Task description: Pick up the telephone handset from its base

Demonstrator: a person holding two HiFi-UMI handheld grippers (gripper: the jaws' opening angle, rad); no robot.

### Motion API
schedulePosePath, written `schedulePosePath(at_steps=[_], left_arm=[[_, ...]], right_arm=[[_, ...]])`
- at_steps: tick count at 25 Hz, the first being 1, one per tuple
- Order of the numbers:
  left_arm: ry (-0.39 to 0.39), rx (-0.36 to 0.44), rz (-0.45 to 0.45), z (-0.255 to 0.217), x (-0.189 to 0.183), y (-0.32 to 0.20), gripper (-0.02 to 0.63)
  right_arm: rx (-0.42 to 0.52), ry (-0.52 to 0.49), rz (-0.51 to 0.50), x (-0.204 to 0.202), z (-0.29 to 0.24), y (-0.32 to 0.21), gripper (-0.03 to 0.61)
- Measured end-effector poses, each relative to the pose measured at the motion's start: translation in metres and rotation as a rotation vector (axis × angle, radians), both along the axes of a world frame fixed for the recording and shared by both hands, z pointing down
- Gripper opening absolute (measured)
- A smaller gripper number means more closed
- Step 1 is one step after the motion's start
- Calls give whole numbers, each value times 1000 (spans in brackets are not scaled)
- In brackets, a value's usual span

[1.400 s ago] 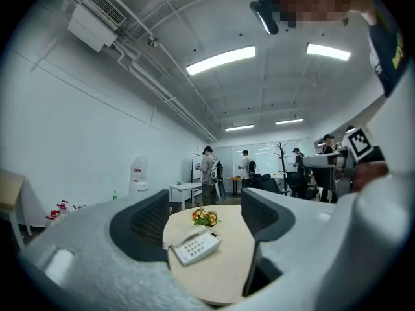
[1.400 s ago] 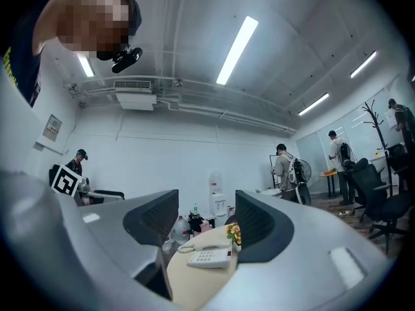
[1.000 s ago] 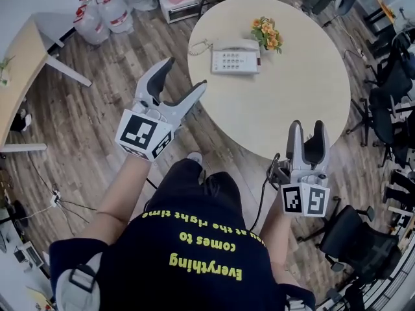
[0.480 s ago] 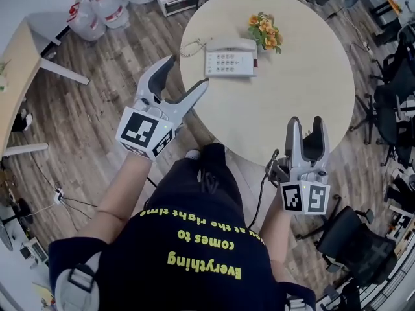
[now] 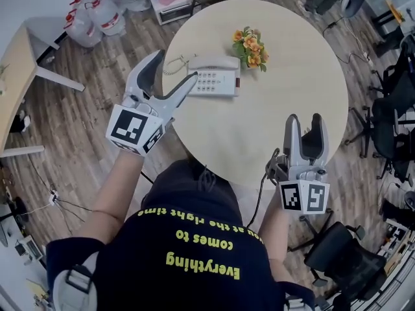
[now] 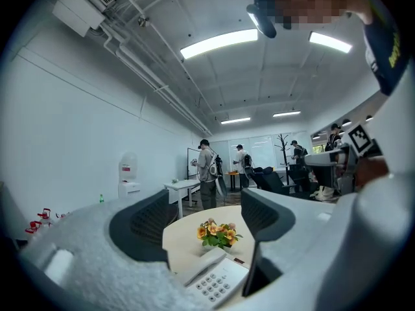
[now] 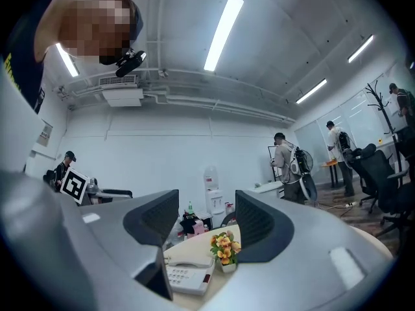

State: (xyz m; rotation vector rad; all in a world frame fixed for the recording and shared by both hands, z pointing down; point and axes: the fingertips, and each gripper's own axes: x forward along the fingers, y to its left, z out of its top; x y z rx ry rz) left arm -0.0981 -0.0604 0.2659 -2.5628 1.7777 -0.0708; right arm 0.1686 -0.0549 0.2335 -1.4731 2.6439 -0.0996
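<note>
on the round table (image 5: 292, 76), the handset (image 5: 206, 61) is seen lying on its base (image 5: 214, 84), long axis crosswise, just ahead of the left gripper (image 5: 176, 65), whose jaws are spread wide and empty. the right gripper (image 5: 305, 119), likewise parted, is held well apart.

Round table (image 5: 292, 86), orange flowers (image 5: 249, 46), water jugs (image 5: 104, 11), office chairs (image 5: 340, 258)

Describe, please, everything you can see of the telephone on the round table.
The telephone is a white, plastic-looking desk phone lying flat on the pale round table, beside a small bunch of orange flowers. Its handset rests in the cradle along the far edge, above a grid of keys; a coiled cord trails from one end. Nothing holds it.
</note>
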Motion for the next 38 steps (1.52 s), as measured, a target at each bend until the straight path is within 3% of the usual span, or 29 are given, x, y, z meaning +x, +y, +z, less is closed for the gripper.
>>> schedulePosePath(at_steps=[9, 22, 38], left_arm=[[0, -62, 10, 25, 3, -36, 351], [-3, -149, 223, 65, 11, -114, 351], [-23, -307, 378, 147, 33, -166, 351]], right_arm=[[-64, -13, 13, 5, 22, -31, 270], [-134, 0, 149, -8, 46, -72, 268], [-271, -21, 227, -19, 101, -101, 266]])
